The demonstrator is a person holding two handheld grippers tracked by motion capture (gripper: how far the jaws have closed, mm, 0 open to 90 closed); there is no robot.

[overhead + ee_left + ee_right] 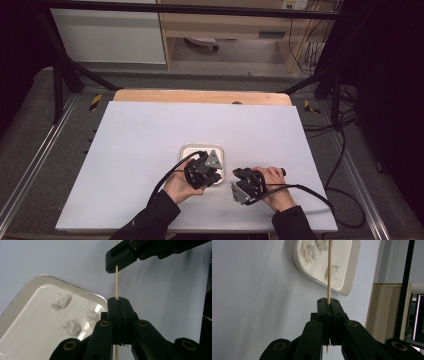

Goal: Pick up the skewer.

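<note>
White and flat, the surface (150,145) lies inside a dark metal frame, with a wooden edge along its far side and grey floor around it; behind it stands a light wooden cabinet (225,25) with cables hanging near it. A small white tray (187,149) with rounded corners sits on the surface a little in front of the middle; in the left gripper view the tray (30,290) holds three small white lumps (61,300), lying apart from each other. In the high view two hands come from the bottom edge, both in dark sleeves; the left tongs (215,176) are at the near edge of the tray, and the right tongs (234,172) are just beside them, on the right, over the bare surface. A thin wooden skewer (116,282) passes between the two; in the left gripper view the left tongs (119,305) are pressed together on the skewer, which rises straight up to the black jaws of the other gripper (117,261) at the top of the picture, and these also grip it. In the right gripper view the right tongs (329,303) are pinching the skewer (329,270) too; its pointed end shows below the jaws, and its long part runs up across the tray (347,272), in front of the lumps (310,251).
</note>
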